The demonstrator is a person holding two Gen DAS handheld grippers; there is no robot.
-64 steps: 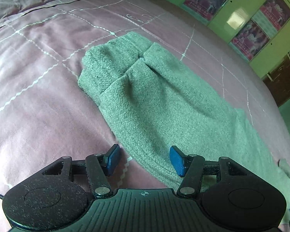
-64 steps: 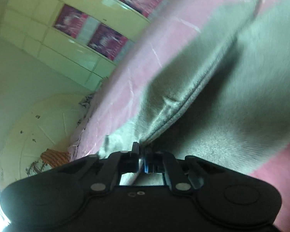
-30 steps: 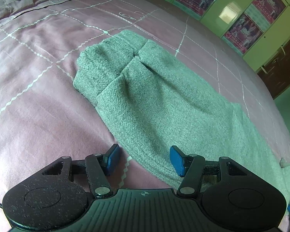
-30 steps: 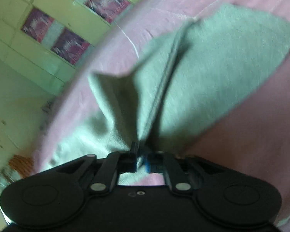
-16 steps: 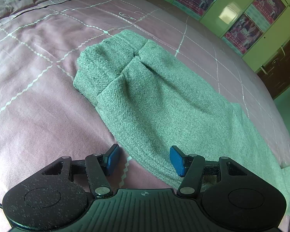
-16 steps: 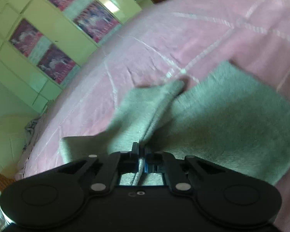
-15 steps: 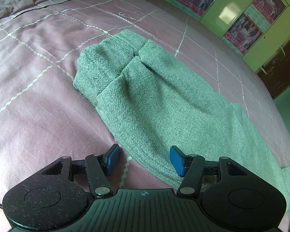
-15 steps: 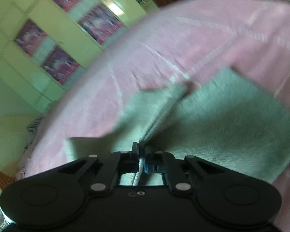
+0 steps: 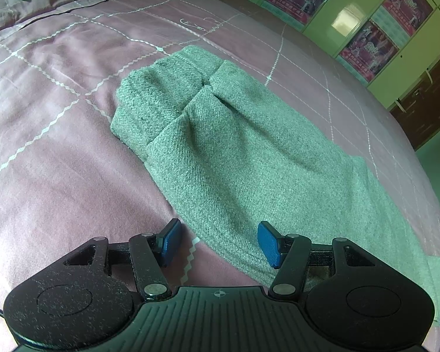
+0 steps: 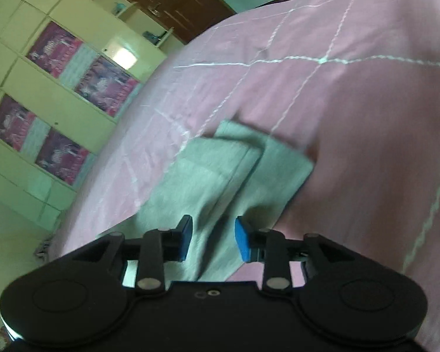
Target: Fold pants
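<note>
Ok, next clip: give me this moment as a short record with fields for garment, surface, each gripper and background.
garment: green-grey pants, lying on the bed, one end turned back over itself
surface: pink bedspread with a white grid pattern
left gripper: jaws open, holding nothing, hovering at the near edge of the pants
right gripper: jaws open, holding nothing, over the pants
layers in right view: two overlapping layers of the pants; picture blurred
background: green cupboards with posters on the doors
</note>
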